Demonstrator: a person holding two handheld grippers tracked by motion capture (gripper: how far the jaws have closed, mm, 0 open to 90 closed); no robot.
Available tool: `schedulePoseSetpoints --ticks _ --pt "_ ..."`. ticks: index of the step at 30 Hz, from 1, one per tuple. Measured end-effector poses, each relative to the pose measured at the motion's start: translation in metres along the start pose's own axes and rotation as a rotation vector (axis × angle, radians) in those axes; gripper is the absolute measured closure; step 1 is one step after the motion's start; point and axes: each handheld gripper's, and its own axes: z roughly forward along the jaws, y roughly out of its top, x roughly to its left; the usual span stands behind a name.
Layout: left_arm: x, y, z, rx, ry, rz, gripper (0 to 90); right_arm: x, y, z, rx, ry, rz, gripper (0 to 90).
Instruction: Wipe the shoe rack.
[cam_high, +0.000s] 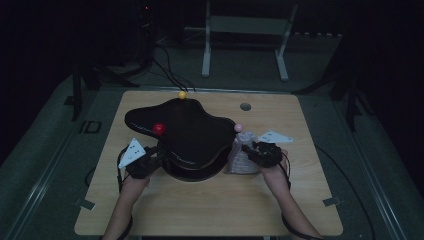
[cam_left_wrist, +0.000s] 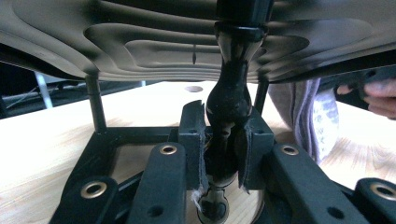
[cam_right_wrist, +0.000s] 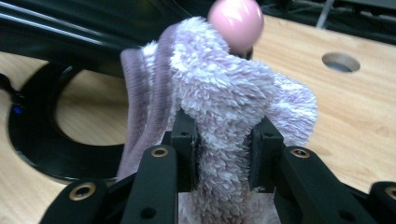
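We see both forearms coming in from the near edge of the wooden table (cam_high: 210, 210), angled inward toward a black stand (cam_high: 185, 132) with a broad wavy top that sits in the middle of it. Coloured balls crown the stand: a red ball (cam_high: 159, 128), a yellow ball (cam_high: 182, 94) at the far side and a pink ball (cam_high: 238, 128) at its right.

Our left gripper (cam_high: 152, 161) lies low and roughly level at the stand's left front, the hand behind it near the tabletop. In the left gripper view its jaws are closed tight around a black turned post (cam_left_wrist: 229, 100) that rises to the underside of the top, the pads pressing it from both sides.

Our right gripper (cam_high: 250, 148) points inward at the stand's right edge, the wrist raised slightly off the table. Its jaws pinch a fluffy lilac sock (cam_right_wrist: 224, 102), which hangs draped just under the pink ball, bunched between the pads, with its ribbed cuff falling beside the stand's black ring base (cam_right_wrist: 42, 154).
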Motion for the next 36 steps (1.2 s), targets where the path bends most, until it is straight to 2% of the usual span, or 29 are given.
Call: schedulePoseSetpoints --ticks 1,3,5,8,10,12,14,17,20,24,28,31,33,35,36 --pt "0.0 0.0 0.0 -0.003 -0.001 -0.003 74.8 0.004 0.009 -0.009 -0.04 0.013 -0.005 68.7" --pt "0.001 0.0 0.0 -0.003 -0.006 -0.004 74.8 0.009 0.018 -0.017 -0.082 0.028 -0.014 68.7" --pt "0.0 0.0 0.0 0.0 -0.003 -0.004 74.8 0.015 0.024 -0.02 -0.098 0.041 -0.034 68.7" --pt "0.0 0.0 0.0 0.0 -0.002 -0.005 74.8 0.024 0.02 -0.012 -0.067 0.05 -0.063 68.7" --pt "0.0 0.0 0.0 0.003 0.002 -0.003 74.8 0.027 0.011 -0.007 -0.05 0.053 -0.054 68.7" --pt "0.0 0.0 0.001 0.0 -0.002 -0.006 74.8 0.027 0.01 -0.006 -0.042 0.058 -0.051 68.7" --pt "0.0 0.0 0.001 0.002 -0.003 -0.001 74.8 0.031 0.013 -0.01 -0.056 0.055 -0.064 68.7" --pt "0.0 0.0 0.001 -0.001 -0.002 -0.006 74.8 0.038 0.021 -0.017 -0.099 0.078 -0.071 68.7" --pt "-0.001 0.0 0.001 0.001 0.002 -0.008 74.8 0.05 0.017 -0.013 -0.084 0.092 -0.098 68.7" --pt "-0.001 0.0 0.001 0.003 0.002 -0.004 74.8 0.053 0.013 -0.013 -0.071 0.104 -0.095 68.7" --pt "-0.002 0.0 0.002 0.002 -0.002 -0.005 74.7 0.065 0.024 -0.033 -0.134 0.176 -0.11 68.7" --pt "-0.003 0.0 0.002 0.003 0.004 -0.007 74.8 0.073 0.019 -0.029 -0.109 0.177 -0.132 68.8" --pt "-0.003 0.0 0.002 0.001 0.0 -0.008 74.7 0.073 0.014 -0.026 -0.084 0.183 -0.112 68.7" --pt "-0.003 0.0 0.002 0.002 0.001 -0.006 74.8 0.076 0.016 -0.033 -0.096 0.176 -0.122 68.7" --pt "-0.003 0.0 0.002 -0.001 0.001 -0.01 74.7 0.078 0.019 -0.037 -0.113 0.19 -0.124 68.7"
